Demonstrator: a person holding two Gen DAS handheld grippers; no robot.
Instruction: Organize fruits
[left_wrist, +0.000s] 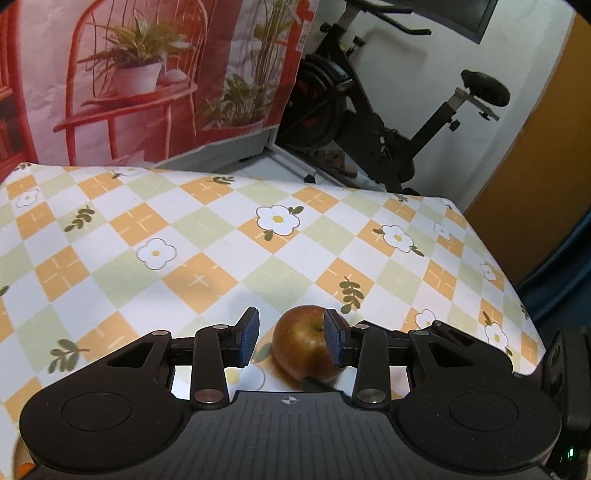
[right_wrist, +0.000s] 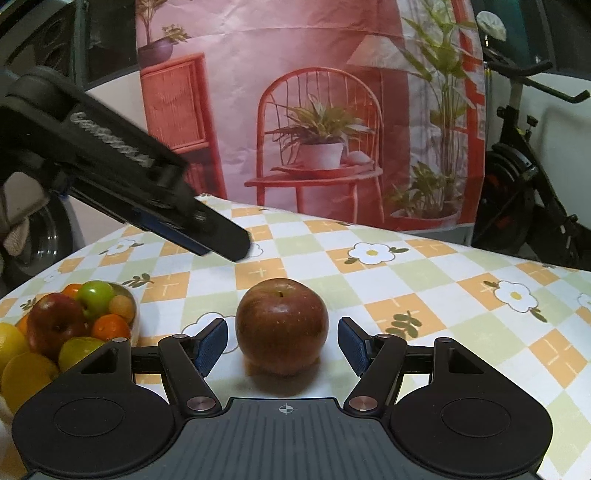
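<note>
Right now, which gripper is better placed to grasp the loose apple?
Right. The apple sits centred between the open fingers of the right gripper, low by the tablecloth. The left gripper hovers above the cloth, and in its own view the apple lies off-centre behind one finger.

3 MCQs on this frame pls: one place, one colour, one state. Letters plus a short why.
1. Where is the fruit bowl relative to the dark red apple in the right wrist view?
A. Left of it
B. Right of it
C. Behind it

2. What colours are the tablecloth checks?
A. Blue and white
B. Orange, pale green and white
C. Red and black

3. How does the right gripper stand?
A. Shut on the apple
B. Shut, empty
C. Open, jaws either side of the apple

Key: 1 A, the bowl sits at the left edge. 2 B, orange and green diamonds with white flowers. 3 C, gaps show between both pads and the apple, which rests on the cloth.
</note>
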